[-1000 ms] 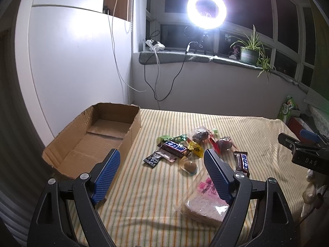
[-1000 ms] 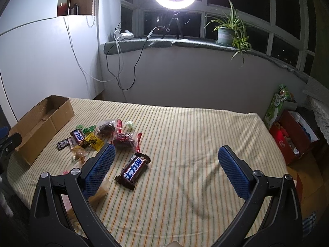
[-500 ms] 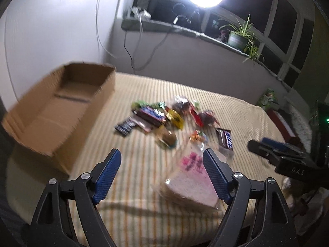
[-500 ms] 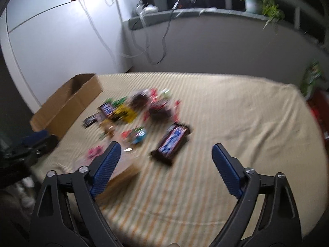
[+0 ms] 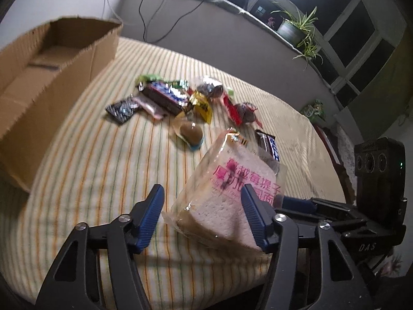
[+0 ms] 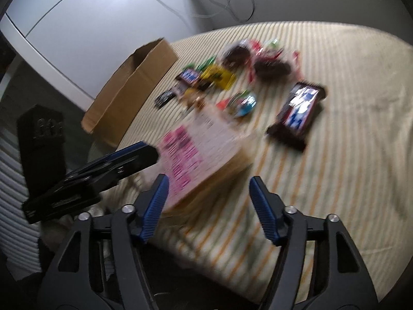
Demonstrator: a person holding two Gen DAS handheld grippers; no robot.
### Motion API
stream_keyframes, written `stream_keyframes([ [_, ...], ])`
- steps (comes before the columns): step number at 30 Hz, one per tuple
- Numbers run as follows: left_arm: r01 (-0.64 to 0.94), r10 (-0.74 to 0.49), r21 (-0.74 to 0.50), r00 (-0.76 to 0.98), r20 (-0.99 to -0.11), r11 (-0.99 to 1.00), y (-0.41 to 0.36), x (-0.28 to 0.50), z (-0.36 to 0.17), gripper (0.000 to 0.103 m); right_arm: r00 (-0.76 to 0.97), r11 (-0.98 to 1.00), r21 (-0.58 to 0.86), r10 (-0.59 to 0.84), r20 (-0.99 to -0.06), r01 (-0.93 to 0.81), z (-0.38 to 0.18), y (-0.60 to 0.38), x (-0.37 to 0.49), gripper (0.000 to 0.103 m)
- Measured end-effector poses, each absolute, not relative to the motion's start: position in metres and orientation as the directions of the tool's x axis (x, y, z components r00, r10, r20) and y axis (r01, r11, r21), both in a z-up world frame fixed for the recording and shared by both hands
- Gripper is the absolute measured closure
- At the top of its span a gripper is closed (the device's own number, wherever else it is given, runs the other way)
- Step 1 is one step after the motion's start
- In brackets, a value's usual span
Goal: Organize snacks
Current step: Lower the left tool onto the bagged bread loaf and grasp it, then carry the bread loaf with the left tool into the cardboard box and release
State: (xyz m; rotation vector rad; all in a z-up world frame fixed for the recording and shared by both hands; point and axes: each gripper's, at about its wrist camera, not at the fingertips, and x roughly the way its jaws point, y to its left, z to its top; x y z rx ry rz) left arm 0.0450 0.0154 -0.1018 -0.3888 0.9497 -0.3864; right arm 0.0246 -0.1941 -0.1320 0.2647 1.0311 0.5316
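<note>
A: Closing on the bagged bread, the left gripper has it between its jaws, but the left pad stands clear of the bag.

B: And the right gripper?

A: Also closing, jaws apart just beside the same bread; blur hides any contact. The bread lies on the striped bed, near the candy pile, cardboard box beyond.
</note>
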Motion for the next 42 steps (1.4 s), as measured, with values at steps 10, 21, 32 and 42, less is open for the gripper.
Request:
stream_keyframes([
  [10, 0.165, -0.513, -0.506, 0.505, -0.694, 0.847, 0.020, 0.043, -0.106, 0.051, 0.338, 0.806, 0.506, 0.589, -0.734, -0.307, -0.140, -0.183, 0.029, 0.049],
  [21, 0.168, -0.483, -0.477, 0.554, -0.678, 0.863, 0.021, 0.035, -0.092, 0.054, 0.337, 0.806, 0.474, 0.583, -0.739, -0.355, -0.129, -0.170, 0.035, 0.051],
  [32, 0.129, -0.418, -0.456, 0.664, -0.620, 0.881, 0.060, 0.033, -0.058, 0.054, 0.344, 0.765, 0.436, 0.617, -0.707, -0.474, -0.089, -0.135, 0.051, 0.051],
  [42, 0.042, -0.320, -0.432, 0.737, -0.596, 0.901, 0.114, 0.037, -0.040, 0.054, 0.314, 0.703, 0.405, 0.656, -0.686, -0.585, -0.061, -0.075, 0.074, 0.052],
])
